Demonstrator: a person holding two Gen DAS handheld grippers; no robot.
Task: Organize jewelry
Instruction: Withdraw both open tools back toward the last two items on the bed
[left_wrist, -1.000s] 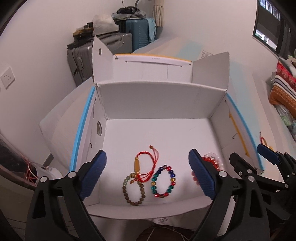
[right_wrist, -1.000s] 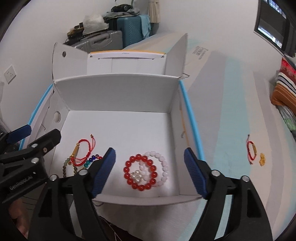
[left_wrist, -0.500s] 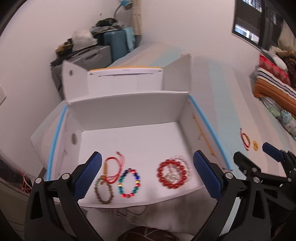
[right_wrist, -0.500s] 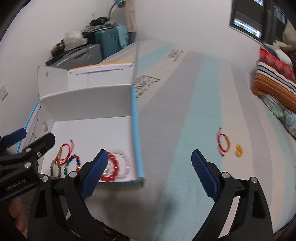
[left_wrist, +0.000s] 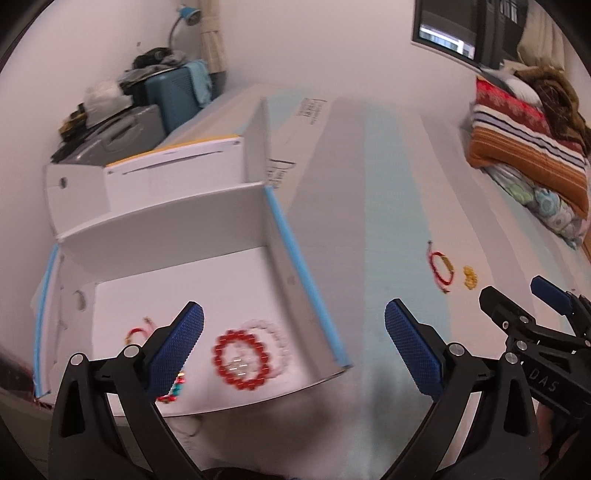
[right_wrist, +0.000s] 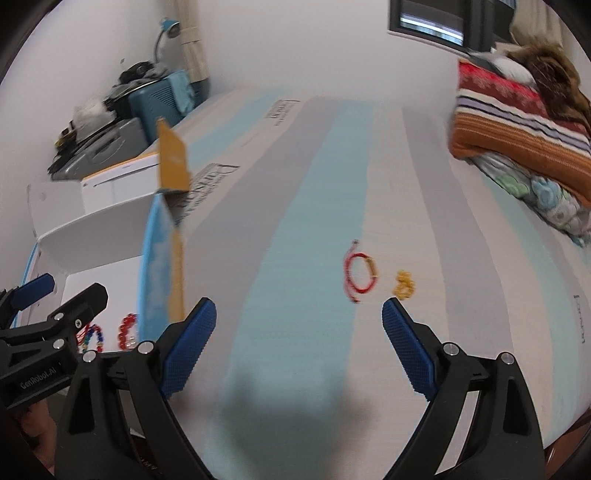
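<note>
An open white box (left_wrist: 177, 273) with blue edges lies on the striped mattress. Inside it lie a red bead bracelet (left_wrist: 240, 360) over a white bead bracelet (left_wrist: 275, 334), a red cord bracelet (left_wrist: 135, 334) and a multicolour bead bracelet (left_wrist: 173, 391). A red cord bracelet with a gold tube (right_wrist: 360, 271) and a small gold piece (right_wrist: 404, 288) lie on the mattress to the right of the box. My left gripper (left_wrist: 293, 347) is open and empty above the box's right front corner. My right gripper (right_wrist: 299, 339) is open and empty, short of the loose red cord bracelet.
Folded striped blankets (right_wrist: 517, 136) are stacked at the far right. Suitcases (left_wrist: 125, 125) stand against the wall behind the box. The box's raised right flap (right_wrist: 171, 166) stands left of my right gripper. The mattress (right_wrist: 314, 184) stretches ahead.
Both grippers have swung to the right, away from the box interior and toward the loose jewellery on the mattress. Both stay open and empty. The jewellery in the box has not moved.
</note>
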